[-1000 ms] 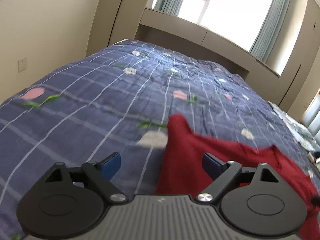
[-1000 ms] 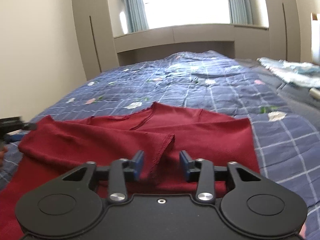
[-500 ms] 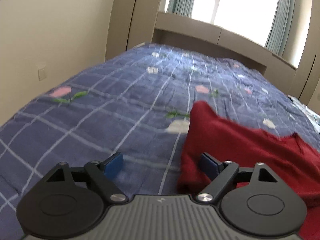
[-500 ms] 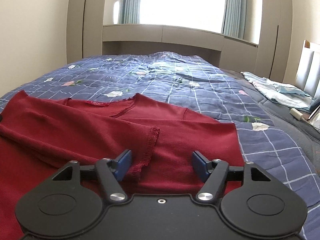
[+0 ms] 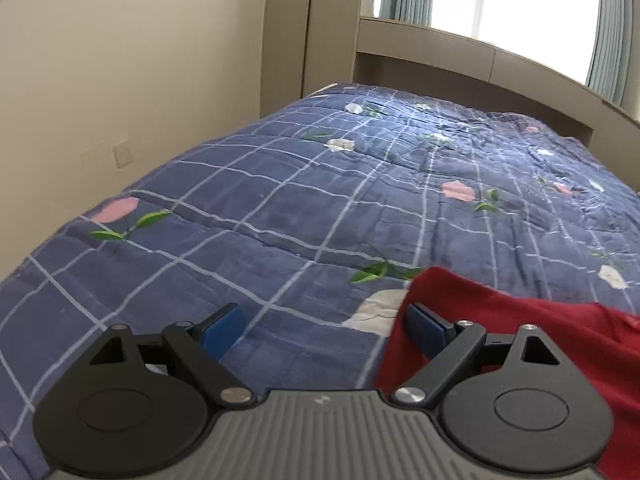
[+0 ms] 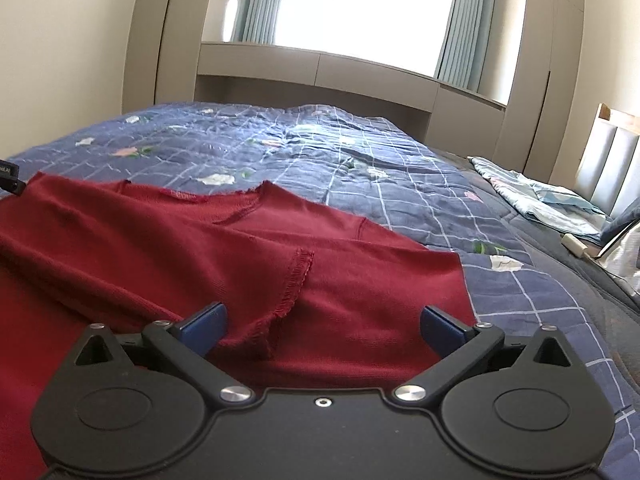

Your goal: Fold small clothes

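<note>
On the quilted blue checked bedspread (image 6: 360,168), a red knit top (image 6: 168,248) is laid flat (frayed sleeve cuff folded across). Right gripper (image 6: 322,324) is angled downward, jaws opening wide, unloaded; left gripper (image 5: 322,326) likewise spread, gripping nothing.

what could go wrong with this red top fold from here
The folded-over sleeve lies loose between the opening jaws of the right gripper, so a pad could snag its frayed cuff and undo the fold. The left gripper sits at the red top edge, open, and could bunch it against the quilt.
</note>
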